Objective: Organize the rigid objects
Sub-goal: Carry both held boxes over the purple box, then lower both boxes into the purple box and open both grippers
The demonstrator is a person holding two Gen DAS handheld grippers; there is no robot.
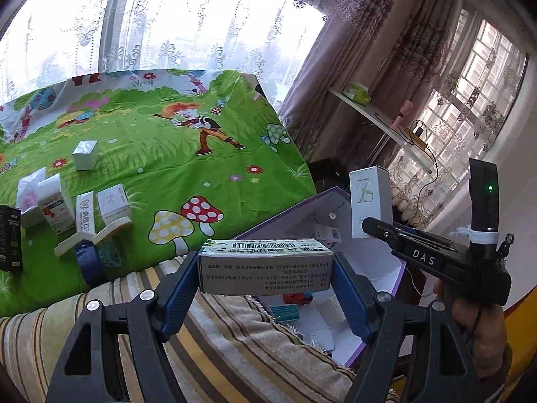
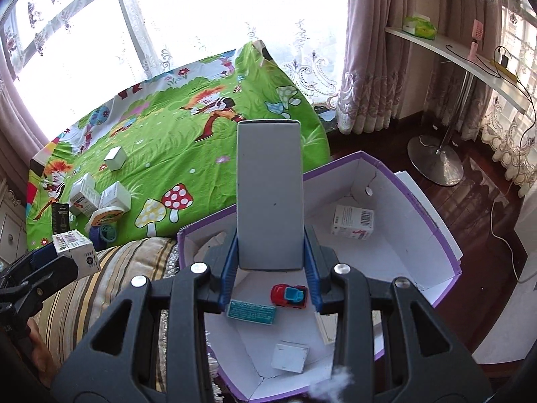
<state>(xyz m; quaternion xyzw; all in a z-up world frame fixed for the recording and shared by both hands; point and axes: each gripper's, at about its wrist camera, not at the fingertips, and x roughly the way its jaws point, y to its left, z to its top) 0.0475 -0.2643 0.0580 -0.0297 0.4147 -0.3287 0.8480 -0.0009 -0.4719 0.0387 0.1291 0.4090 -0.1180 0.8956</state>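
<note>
My left gripper [image 1: 265, 287] is shut on a grey barcoded medicine box [image 1: 265, 267], held above the striped cushion beside the purple-edged cardboard box [image 1: 379, 268]. My right gripper [image 2: 272, 268] is shut on a tall white box [image 2: 270, 194], held upright over the open purple box [image 2: 433, 218]. The tall box also shows in the left wrist view [image 1: 369, 201]; the medicine box shows in the right wrist view [image 2: 75, 247]. Inside the purple box lie a red toy car [image 2: 288, 296], a teal box [image 2: 251, 312] and white boxes [image 2: 352, 223].
Several small boxes [image 1: 57, 211] and one apart [image 1: 84, 154] stand on the green cartoon cloth [image 1: 161, 154]. A striped cushion [image 1: 235, 342] lies between cloth and purple box. A white shelf on a metal stand [image 2: 436, 164] is at the right, over wooden floor.
</note>
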